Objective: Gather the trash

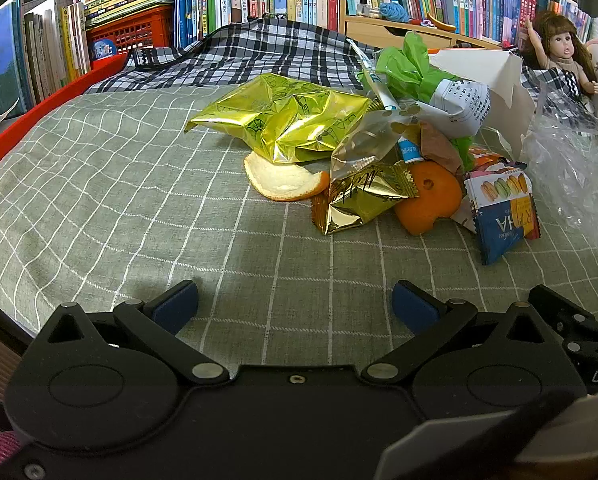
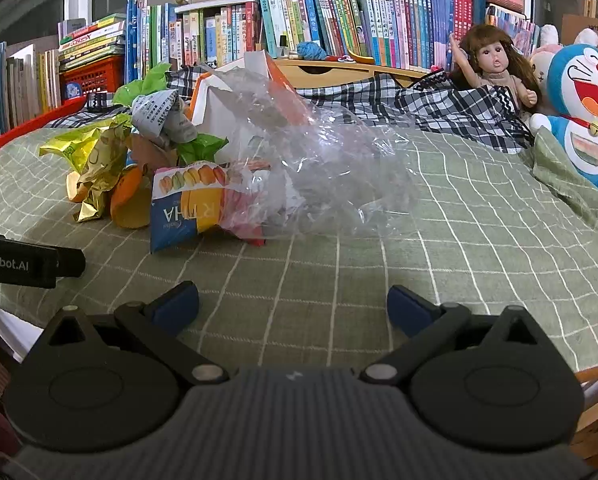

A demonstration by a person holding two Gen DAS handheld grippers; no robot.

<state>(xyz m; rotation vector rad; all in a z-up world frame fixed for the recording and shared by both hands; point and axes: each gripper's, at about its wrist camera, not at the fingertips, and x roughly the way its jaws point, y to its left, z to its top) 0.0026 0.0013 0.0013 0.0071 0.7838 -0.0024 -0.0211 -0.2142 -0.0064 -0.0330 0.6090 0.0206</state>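
A heap of trash lies on the green checked bedspread (image 1: 139, 208). In the left wrist view it holds a yellow-green foil bag (image 1: 287, 120), an orange peel strip (image 1: 283, 180), a gold wrapper (image 1: 363, 200), an orange peel piece (image 1: 431, 200), a blue macaron wrapper (image 1: 503, 212), green plastic (image 1: 407, 64) and a clear plastic bag (image 1: 571, 168). My left gripper (image 1: 295, 304) stands open and empty, short of the heap. In the right wrist view the clear plastic bag (image 2: 311, 160) covers part of the macaron wrapper (image 2: 183, 208). My right gripper (image 2: 293, 304) is open, empty, in front of the bag.
Shelves of books (image 2: 339, 12) line the back. A checked dark cloth (image 2: 439, 108) lies behind the heap. A doll (image 2: 495, 68) and a blue plush toy (image 2: 587, 108) sit at the right. A red bed rail (image 1: 39, 116) runs along the left. A white carton (image 1: 491, 80) stands in the heap.
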